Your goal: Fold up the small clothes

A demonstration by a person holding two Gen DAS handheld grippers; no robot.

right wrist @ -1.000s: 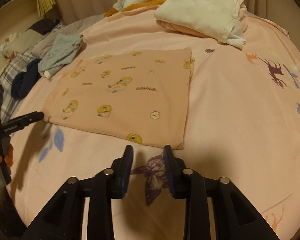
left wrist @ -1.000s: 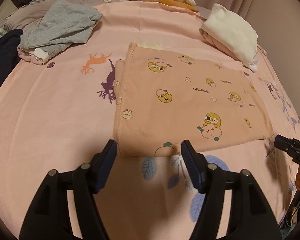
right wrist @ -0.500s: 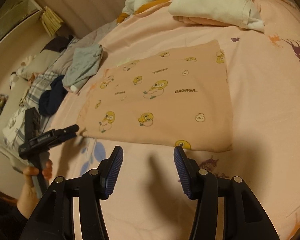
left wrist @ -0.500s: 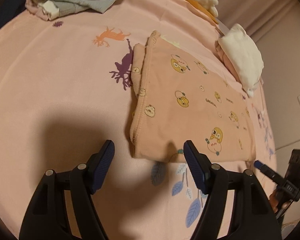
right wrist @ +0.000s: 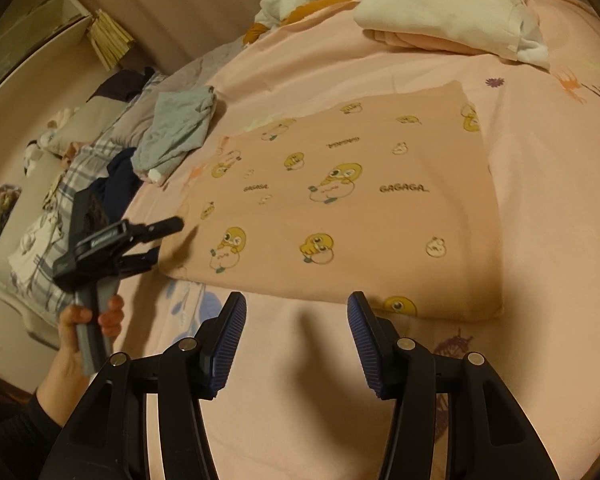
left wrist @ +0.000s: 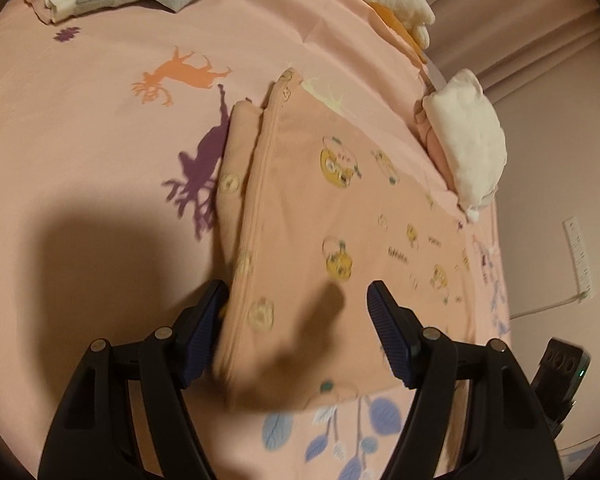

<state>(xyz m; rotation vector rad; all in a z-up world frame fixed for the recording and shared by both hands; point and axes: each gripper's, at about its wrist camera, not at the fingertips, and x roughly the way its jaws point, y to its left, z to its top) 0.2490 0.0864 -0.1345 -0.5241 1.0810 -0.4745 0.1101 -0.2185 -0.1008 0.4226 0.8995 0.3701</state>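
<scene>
Your folded peach garment, printed with yellow cartoon ducks, lay flat on the pink bedsheet near the middle of the bed. Your left tongs stood wide apart over the garment's near corner: the left-hand pad sat at the folded edge and the other was over the cloth, but whether either pad touched the fabric could not be told, and nothing was pinched. In the right wrist view the left tongs reached toward the garment's left corner, with your hand gripping the grey handle and a dark sleeve below it. Your right tongs were parted to a moderate gap, having just been opening, and they hovered over bare sheet just short of the garment's near edge; the right-hand fingertip stood just beside that edge, with nothing between the pads. A white folded item on a pink one lay at the far side of the bed, well apart from the garment. A grey crumpled piece lay off to the far left, beside a dark navy item.
</scene>
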